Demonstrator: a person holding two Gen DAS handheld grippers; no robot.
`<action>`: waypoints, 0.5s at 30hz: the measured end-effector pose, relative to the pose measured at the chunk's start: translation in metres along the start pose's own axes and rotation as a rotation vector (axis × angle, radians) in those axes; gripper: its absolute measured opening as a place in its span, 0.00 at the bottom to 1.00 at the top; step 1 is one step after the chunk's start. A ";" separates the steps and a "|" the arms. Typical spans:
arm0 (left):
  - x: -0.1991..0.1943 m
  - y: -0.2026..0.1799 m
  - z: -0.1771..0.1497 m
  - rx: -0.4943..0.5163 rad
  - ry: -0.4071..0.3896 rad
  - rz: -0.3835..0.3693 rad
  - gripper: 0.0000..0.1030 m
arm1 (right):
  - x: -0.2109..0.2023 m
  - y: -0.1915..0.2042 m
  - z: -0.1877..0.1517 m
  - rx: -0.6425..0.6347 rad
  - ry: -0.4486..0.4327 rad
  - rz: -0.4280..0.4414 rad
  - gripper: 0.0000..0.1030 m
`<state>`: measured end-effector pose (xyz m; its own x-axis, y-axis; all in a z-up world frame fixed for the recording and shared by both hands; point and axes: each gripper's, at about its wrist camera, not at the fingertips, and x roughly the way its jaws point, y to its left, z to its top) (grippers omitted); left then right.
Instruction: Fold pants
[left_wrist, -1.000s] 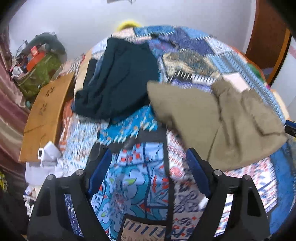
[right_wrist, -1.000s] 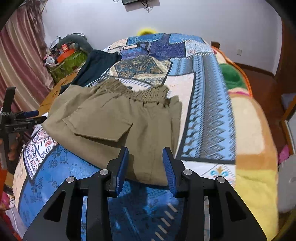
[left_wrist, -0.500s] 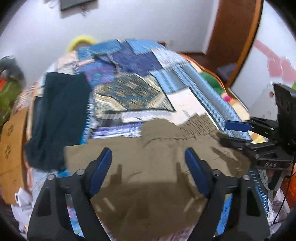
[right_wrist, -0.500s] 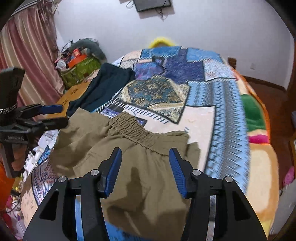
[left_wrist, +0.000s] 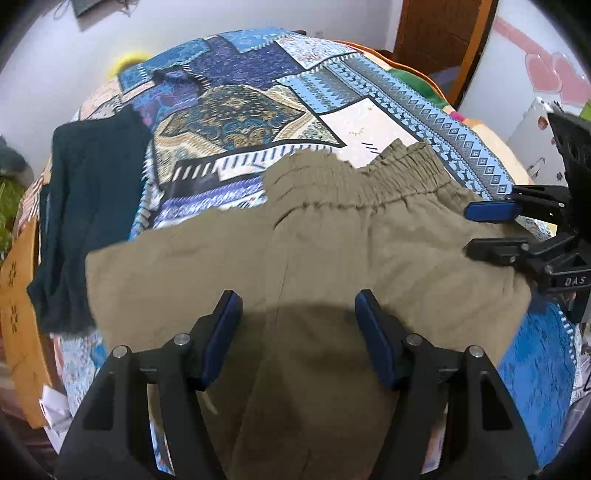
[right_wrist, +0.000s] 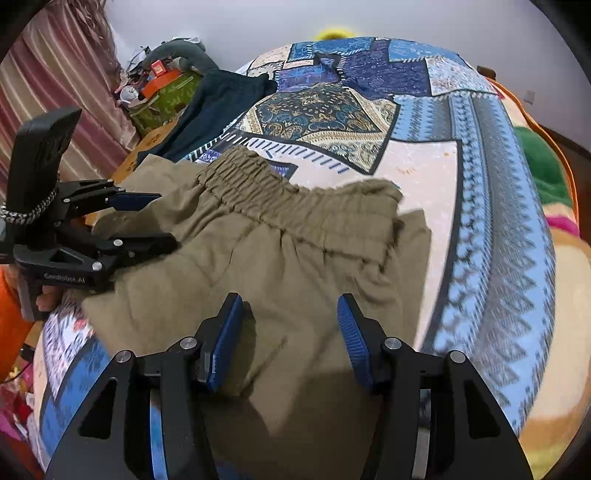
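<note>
Olive pants (left_wrist: 332, 258) spread on a patchwork bedspread (left_wrist: 258, 96), both claws above them.

Far left, a dark garment (left_wrist: 92, 206) lies beside the pants, its near end blurred. The left gripper (left_wrist: 297, 332) hangs over the pants with jaws wide apart, gripping nothing; its shadow hides the cloth beneath. The pants' near end is cut off behind the fingers. The right gripper (right_wrist: 290, 332) is likewise wide apart and empty, over the pants near the elastic waistband (right_wrist: 295, 210).

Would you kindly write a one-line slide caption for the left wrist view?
Open left gripper above olive pants spread on a patchwork bedspread, with the open right gripper at their side.
</note>
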<state>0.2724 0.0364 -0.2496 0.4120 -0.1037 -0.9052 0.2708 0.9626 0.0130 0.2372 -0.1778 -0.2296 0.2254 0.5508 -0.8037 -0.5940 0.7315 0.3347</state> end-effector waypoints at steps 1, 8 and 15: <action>-0.001 0.003 -0.002 -0.010 -0.006 -0.004 0.66 | -0.003 0.001 -0.003 -0.007 -0.005 -0.019 0.46; -0.030 0.027 -0.036 -0.115 -0.040 0.000 0.67 | -0.025 0.000 -0.027 0.015 -0.028 -0.090 0.46; -0.050 0.039 -0.054 -0.140 -0.040 0.088 0.66 | -0.042 -0.005 -0.042 0.049 -0.029 -0.125 0.48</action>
<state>0.2151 0.0925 -0.2273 0.4638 -0.0243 -0.8856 0.1089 0.9936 0.0297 0.1986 -0.2216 -0.2180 0.3179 0.4652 -0.8262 -0.5220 0.8133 0.2571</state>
